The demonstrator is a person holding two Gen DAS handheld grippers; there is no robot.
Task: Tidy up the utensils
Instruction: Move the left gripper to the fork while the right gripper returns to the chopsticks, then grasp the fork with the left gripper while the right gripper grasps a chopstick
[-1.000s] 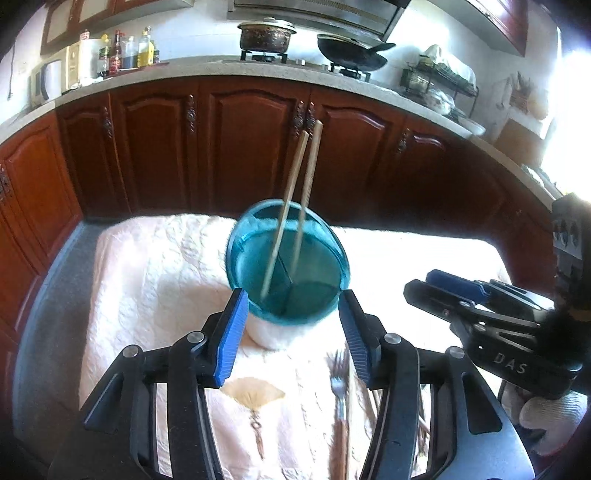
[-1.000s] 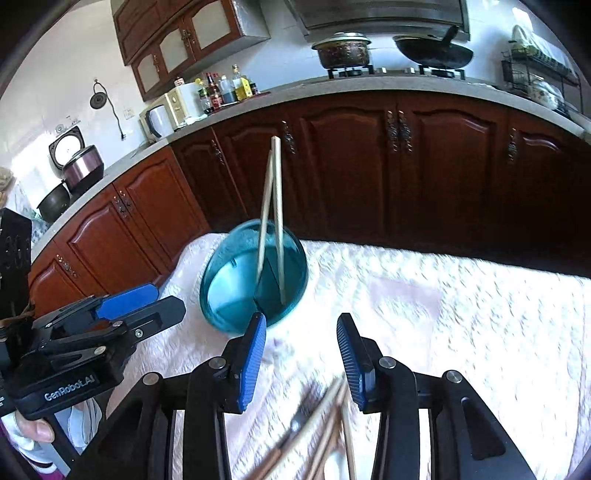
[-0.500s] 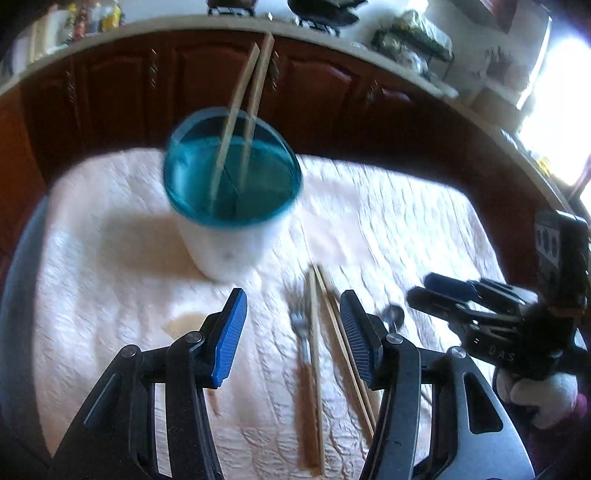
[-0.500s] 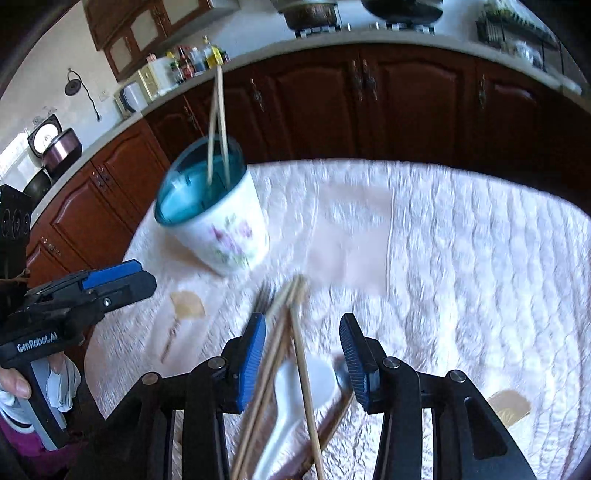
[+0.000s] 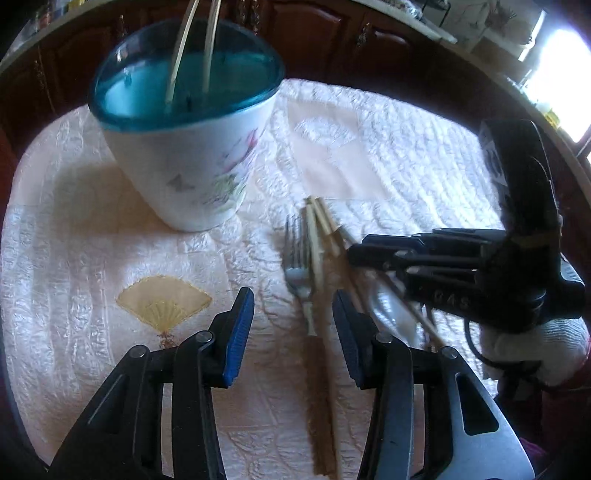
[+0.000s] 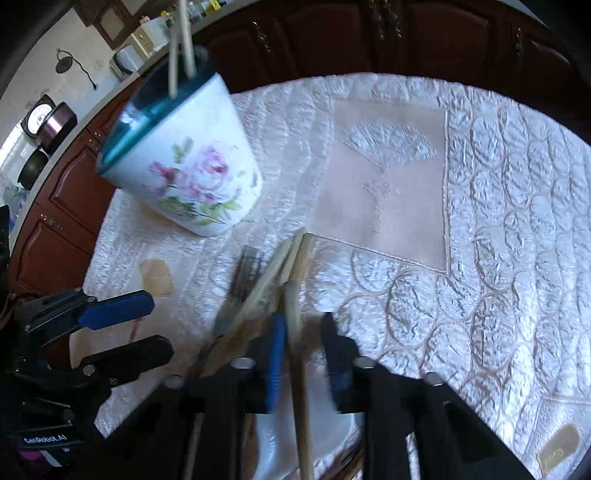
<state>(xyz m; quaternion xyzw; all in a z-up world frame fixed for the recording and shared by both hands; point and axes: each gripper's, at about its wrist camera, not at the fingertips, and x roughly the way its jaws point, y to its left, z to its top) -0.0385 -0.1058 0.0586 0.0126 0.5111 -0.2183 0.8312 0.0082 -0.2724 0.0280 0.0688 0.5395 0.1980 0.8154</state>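
Note:
A white flowered holder with a teal rim (image 5: 192,147) stands on the cloth with two chopsticks (image 5: 192,51) upright in it; it also shows in the right wrist view (image 6: 184,162). A fork (image 5: 301,273), loose chopsticks (image 5: 321,240) and a white spoon (image 5: 391,314) lie in front of it. My left gripper (image 5: 293,328) is open and empty, low over the fork handle. My right gripper (image 6: 301,354) is open and straddles one loose chopstick (image 6: 295,332) in the pile; it also shows in the left wrist view (image 5: 406,254).
A quilted cream tablecloth (image 6: 480,221) covers the table, with a plain pink panel (image 6: 388,177) behind the utensils. Dark wood kitchen cabinets (image 6: 332,33) stand past the far edge. My left gripper (image 6: 110,332) shows at the left of the right wrist view.
Both grippers have dropped from holder height toward the utensil pile on the cloth. The right gripper has come down over a loose chopstick and its jaws have narrowed.

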